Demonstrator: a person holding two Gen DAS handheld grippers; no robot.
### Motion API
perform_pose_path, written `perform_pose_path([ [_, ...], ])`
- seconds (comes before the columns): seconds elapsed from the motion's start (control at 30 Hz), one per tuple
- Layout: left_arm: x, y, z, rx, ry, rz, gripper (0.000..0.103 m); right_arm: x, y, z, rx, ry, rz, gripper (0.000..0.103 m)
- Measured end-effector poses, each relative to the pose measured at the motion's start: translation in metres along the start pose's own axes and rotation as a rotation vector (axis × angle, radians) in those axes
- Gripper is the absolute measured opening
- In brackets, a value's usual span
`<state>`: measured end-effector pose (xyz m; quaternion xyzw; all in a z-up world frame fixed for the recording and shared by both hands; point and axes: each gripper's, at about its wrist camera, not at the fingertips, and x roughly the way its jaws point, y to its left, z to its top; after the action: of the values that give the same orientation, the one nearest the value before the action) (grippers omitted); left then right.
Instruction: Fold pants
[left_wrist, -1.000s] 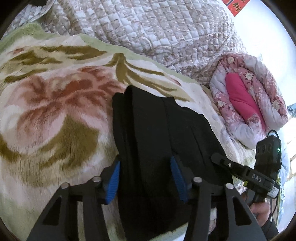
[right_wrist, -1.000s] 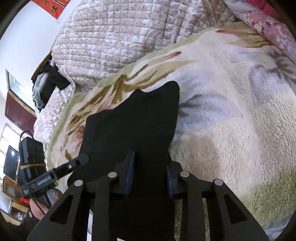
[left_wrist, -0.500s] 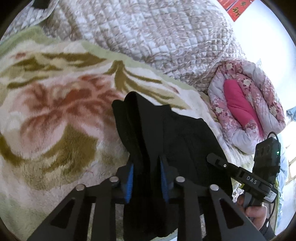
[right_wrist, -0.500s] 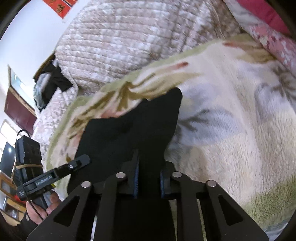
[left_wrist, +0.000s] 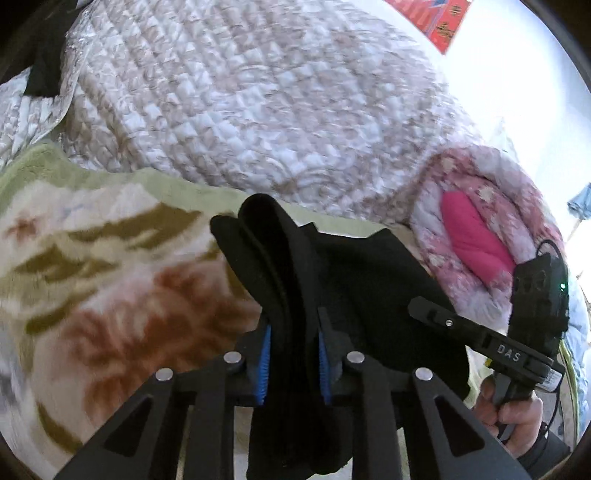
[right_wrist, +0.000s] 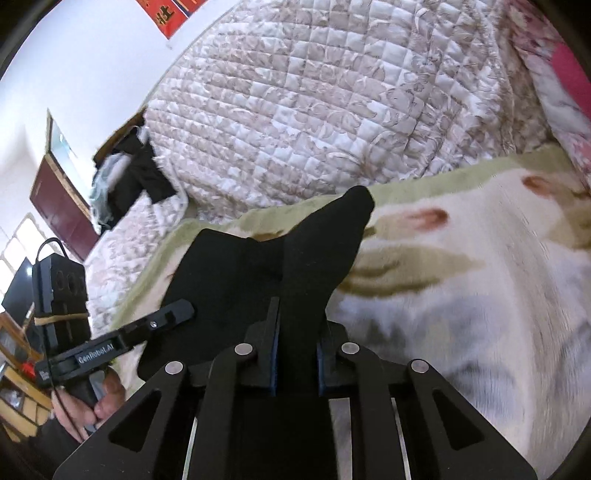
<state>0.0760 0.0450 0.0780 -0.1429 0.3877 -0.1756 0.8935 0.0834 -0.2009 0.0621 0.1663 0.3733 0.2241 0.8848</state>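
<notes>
Where the left gripper (left_wrist: 293, 360) fills the bottom of its own view, its blue-padded fingers (left_wrist: 264, 363) are pressed in on a thick bunch of the black pants (left_wrist: 354, 291), several layers of cloth standing up between them. In the right wrist view the right gripper (right_wrist: 295, 360) likewise pinches a fold of the same pants (right_wrist: 258, 280), the dark fabric running straight up from between its pads to a raised point. Each tool also shows in the other's camera: the right one, held by a hand (left_wrist: 513, 413) at the lower right edge of the left view, and the left one, held by a hand (right_wrist: 88, 402) at the lower left of the right view, both with their tips against the black cloth.

The pants hang and drape between the two grips, the rest of the garment lying on a fleecy floral blanket (left_wrist: 96, 295) of cream, olive and rust that covers the bed. Just beyond the blanket's green edge rises a heap of beige quilted bedding (left_wrist: 258, 103). To the right of it in the left view sits a rolled pink flowered quilt (left_wrist: 480, 229). Farthest off, a red paper hanging (right_wrist: 170, 14) is fixed on the white wall, and a dark red door (right_wrist: 59, 206) stands at the left of the right view, with some dark clothes (right_wrist: 136, 177) piled near it.
</notes>
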Motion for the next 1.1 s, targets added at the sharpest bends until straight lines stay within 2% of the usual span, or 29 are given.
perform_pose_path([
  [0.1, 0.021, 0.022, 0.0, -0.02, 0.027, 0.103, 0.028, 0.022, -0.016, -0.002, 0.011, 0.041, -0.067, 0.025],
  [0.17, 0.026, 0.031, -0.005, -0.026, 0.043, 0.203, 0.025, 0.02, -0.024, -0.008, 0.007, 0.023, -0.122, 0.025],
  [0.23, 0.019, 0.035, -0.006, -0.025, 0.03, 0.251, 0.025, 0.012, -0.025, -0.009, -0.006, 0.009, -0.143, 0.025],
  [0.33, -0.002, 0.035, -0.007, -0.043, -0.022, 0.24, 0.025, 0.002, -0.013, -0.012, -0.073, -0.014, -0.155, 0.025],
  [0.47, -0.015, 0.012, -0.016, 0.031, -0.046, 0.221, 0.028, 0.006, 0.01, -0.026, -0.169, 0.014, -0.176, 0.025],
  [0.6, -0.008, -0.003, -0.034, 0.062, 0.012, 0.188, 0.028, 0.013, 0.025, -0.05, -0.228, 0.075, -0.201, 0.025],
  [0.67, 0.003, -0.004, -0.047, 0.078, 0.073, 0.215, 0.028, 0.027, 0.025, -0.064, -0.25, 0.158, -0.224, 0.025],
  [0.77, 0.0, -0.006, -0.051, 0.091, 0.065, 0.234, 0.028, 0.021, 0.028, -0.066, -0.272, 0.14, -0.237, 0.025],
  [0.8, -0.005, -0.007, -0.049, 0.086, 0.055, 0.231, 0.028, 0.015, 0.03, -0.064, -0.277, 0.122, -0.231, 0.027],
  [0.87, -0.014, -0.009, -0.05, 0.075, 0.034, 0.231, 0.028, 0.005, 0.03, -0.065, -0.266, 0.092, -0.227, 0.04],
  [0.93, -0.019, -0.01, -0.058, 0.07, 0.042, 0.237, 0.033, -0.004, 0.028, -0.073, -0.241, 0.086, -0.216, 0.046],
  [1.1, -0.027, -0.018, -0.083, 0.084, 0.06, 0.272, 0.039, -0.009, 0.033, -0.096, -0.232, 0.116, -0.223, 0.046],
])
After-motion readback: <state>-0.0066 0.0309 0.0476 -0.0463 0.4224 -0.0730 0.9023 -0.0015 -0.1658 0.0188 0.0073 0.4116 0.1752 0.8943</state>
